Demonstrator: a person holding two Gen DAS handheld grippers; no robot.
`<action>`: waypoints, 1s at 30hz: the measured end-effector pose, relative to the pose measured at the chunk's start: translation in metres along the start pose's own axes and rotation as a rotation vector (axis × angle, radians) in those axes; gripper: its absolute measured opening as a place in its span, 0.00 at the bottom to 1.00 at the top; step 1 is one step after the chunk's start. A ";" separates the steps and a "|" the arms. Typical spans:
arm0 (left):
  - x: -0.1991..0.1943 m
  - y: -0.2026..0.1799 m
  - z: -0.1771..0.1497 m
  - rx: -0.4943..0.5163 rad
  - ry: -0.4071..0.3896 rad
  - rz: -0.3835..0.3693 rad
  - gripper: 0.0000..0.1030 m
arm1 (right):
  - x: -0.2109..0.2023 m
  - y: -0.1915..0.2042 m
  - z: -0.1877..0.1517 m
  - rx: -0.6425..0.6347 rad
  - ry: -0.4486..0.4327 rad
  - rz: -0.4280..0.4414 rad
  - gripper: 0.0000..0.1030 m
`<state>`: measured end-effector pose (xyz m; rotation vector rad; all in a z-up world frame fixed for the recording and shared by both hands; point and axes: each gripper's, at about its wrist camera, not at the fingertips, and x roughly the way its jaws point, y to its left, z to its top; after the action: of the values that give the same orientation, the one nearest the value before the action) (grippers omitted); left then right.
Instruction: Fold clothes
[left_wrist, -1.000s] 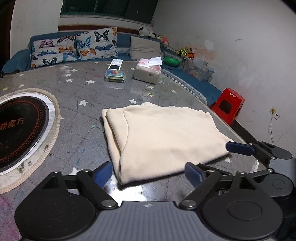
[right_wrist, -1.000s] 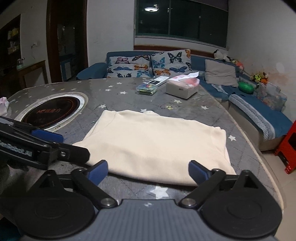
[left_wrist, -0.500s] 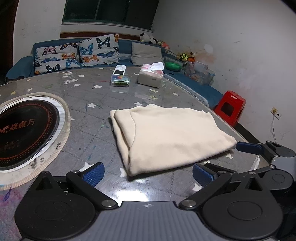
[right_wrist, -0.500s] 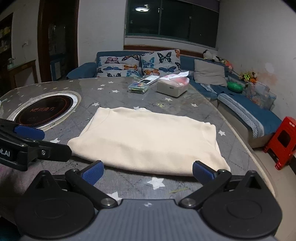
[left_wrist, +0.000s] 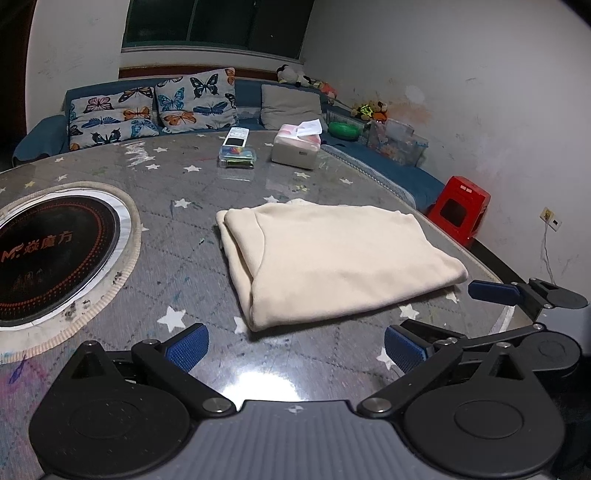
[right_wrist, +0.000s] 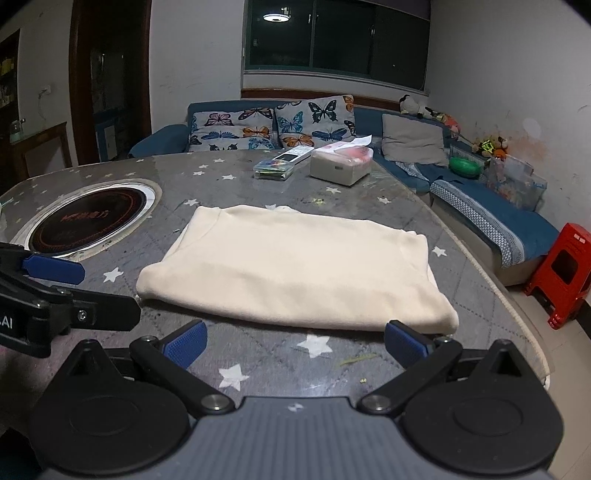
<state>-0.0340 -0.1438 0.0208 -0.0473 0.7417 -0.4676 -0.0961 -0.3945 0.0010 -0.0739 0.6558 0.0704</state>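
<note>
A cream garment lies folded into a flat rectangle on the grey star-patterned table; it also shows in the right wrist view. My left gripper is open and empty, a little back from the garment's near edge. My right gripper is open and empty, just short of the garment's near folded edge. The right gripper's blue pad shows at the right of the left wrist view. The left gripper's blue pad shows at the left of the right wrist view.
A round induction hob is set into the table on the left. A tissue box, a remote and a small clear box sit at the far side. A blue sofa and a red stool stand beyond the table's right edge.
Both grippers have drawn back and up from the folded garment, which now sits farther from the fingers. The garment has not moved.
</note>
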 end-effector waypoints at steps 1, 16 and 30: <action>0.000 0.000 -0.001 0.002 0.000 0.001 1.00 | 0.000 0.000 -0.001 0.001 0.001 0.000 1.00; -0.001 -0.009 -0.006 0.024 0.009 0.003 1.00 | -0.004 0.000 -0.009 0.013 0.015 -0.010 1.00; 0.006 -0.015 -0.011 0.042 0.030 0.001 1.00 | -0.002 -0.001 -0.015 0.025 0.028 -0.005 1.00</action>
<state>-0.0434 -0.1585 0.0120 -0.0006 0.7608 -0.4839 -0.1066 -0.3970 -0.0092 -0.0523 0.6843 0.0561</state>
